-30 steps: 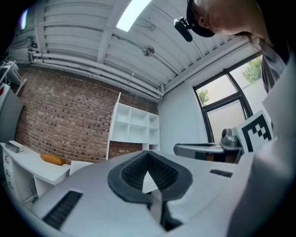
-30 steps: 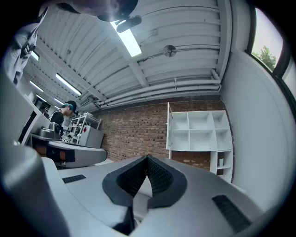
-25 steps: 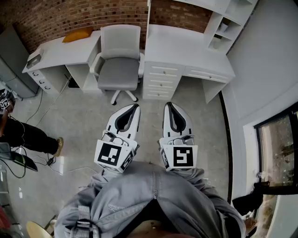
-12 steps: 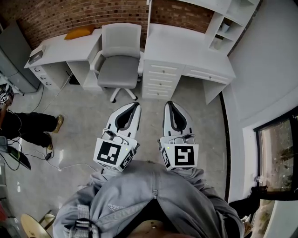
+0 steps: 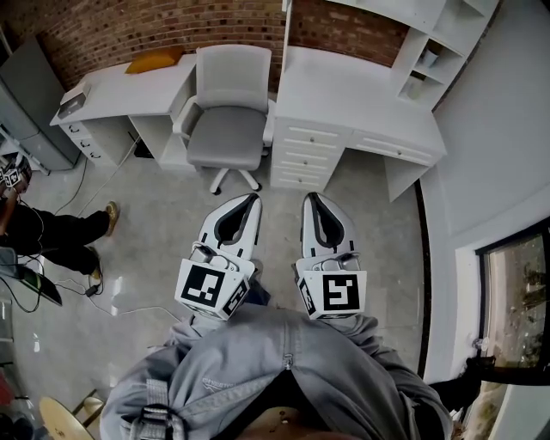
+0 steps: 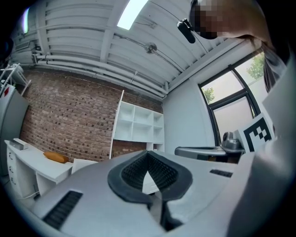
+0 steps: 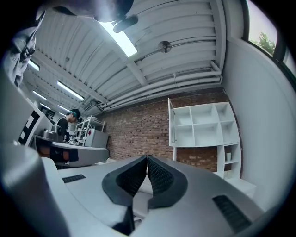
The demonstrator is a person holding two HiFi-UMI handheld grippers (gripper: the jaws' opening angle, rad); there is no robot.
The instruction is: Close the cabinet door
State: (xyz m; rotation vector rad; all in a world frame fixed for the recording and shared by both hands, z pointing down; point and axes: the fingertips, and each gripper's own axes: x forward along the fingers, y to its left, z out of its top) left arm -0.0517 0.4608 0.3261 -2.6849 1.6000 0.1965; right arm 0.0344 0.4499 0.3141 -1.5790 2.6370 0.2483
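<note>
The white wall cabinet (image 7: pixel 206 122) hangs on the brick wall above the white desk, and its narrow door (image 7: pixel 170 121) stands swung out at its left side. The cabinet (image 6: pixel 138 122) and the door's edge (image 6: pixel 116 121) also show in the left gripper view. In the head view the door (image 5: pixel 284 21) is a thin white strip at the top. My left gripper (image 5: pixel 249 198) and right gripper (image 5: pixel 311 196) are side by side in front of me, well short of the desk. Both are shut with nothing in them. Their tips meet in the left gripper view (image 6: pixel 148 152) and the right gripper view (image 7: pixel 147 157).
A grey office chair (image 5: pixel 228 112) stands between a left desk (image 5: pixel 120 94) carrying an orange object (image 5: pixel 155 60) and a right desk with drawers (image 5: pixel 344 103). A person (image 5: pixel 43 232) stands at the far left by floor cables. A window (image 5: pixel 516 301) is on the right.
In the head view the desks and chair have slid slightly right and down. The person at the left has shifted their feet. Both grippers keep their place and stay shut.
</note>
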